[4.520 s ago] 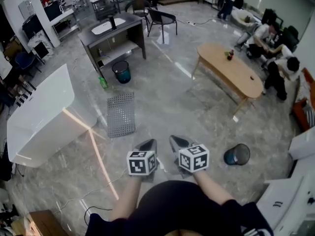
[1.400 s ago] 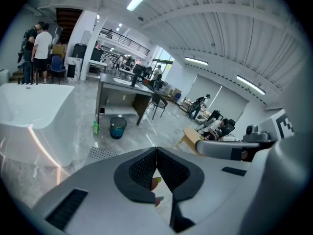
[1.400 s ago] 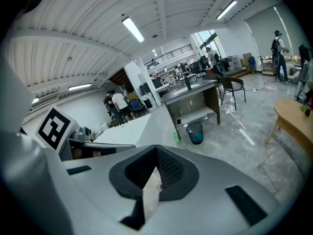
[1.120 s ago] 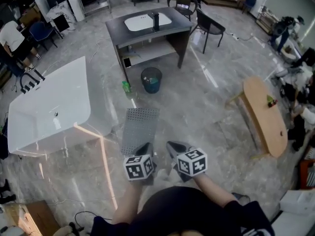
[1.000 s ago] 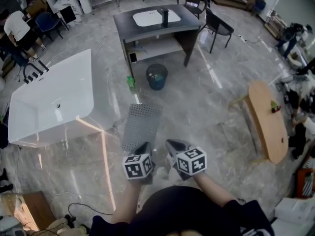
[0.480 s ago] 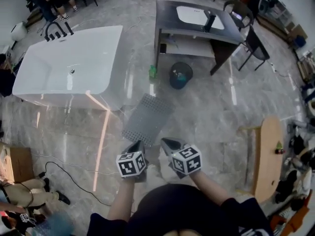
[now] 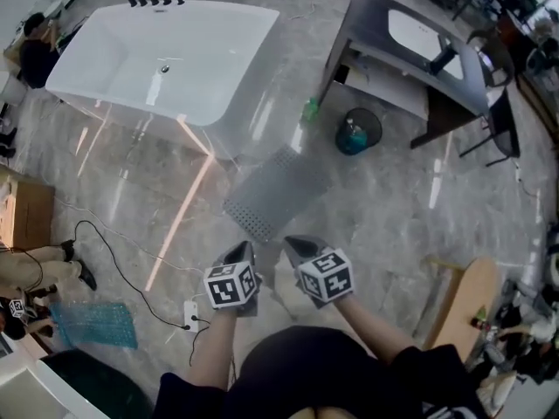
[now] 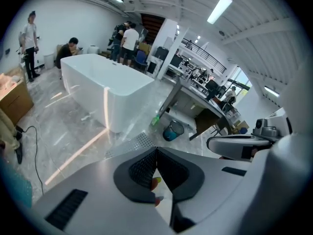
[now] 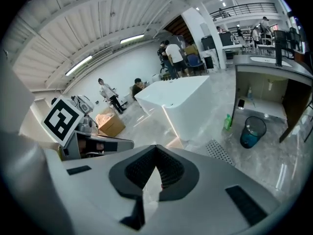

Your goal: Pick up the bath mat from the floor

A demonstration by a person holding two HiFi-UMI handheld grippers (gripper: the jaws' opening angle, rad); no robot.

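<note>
Both claws are held shut. In the left gripper view, the left claw (image 8: 156,152) is seen with its ribbed pads met at the tips and nothing gripped between them. In the right gripper view, the right claw (image 9: 156,149) is closed in the same way and is empty. In the head view the left claw (image 7: 243,253) and right claw (image 7: 297,247) are held side by side, close in front of the body and above the floor (image 7: 384,216).

The bath mat (image 7: 278,190), grey and perforated, lies flat on the floor just ahead of the claws and is touched by neither. Only bare marble is seen between them.

Compared with half a second ago, the claws are kept in the same paired pose, but the view is swung to the left. The mat is now seen slightly higher and turned more slantwise. The white bathtub (image 7: 166,55) is carried toward the top centre. The oval wooden worktop (image 7: 467,299) is pushed down to the lower right edge. A cardboard box (image 7: 22,208) and a teal sheet (image 7: 92,321) are brought into view at the left.

Beyond the mat, a green bottle (image 7: 311,109) and a dark bin (image 7: 358,131) stand beside the dark worktop (image 7: 410,59) with a basin, and a chair (image 7: 498,120) is seen to its right. A black cable (image 7: 105,234) is trailed across the floor to the left of the claws.
</note>
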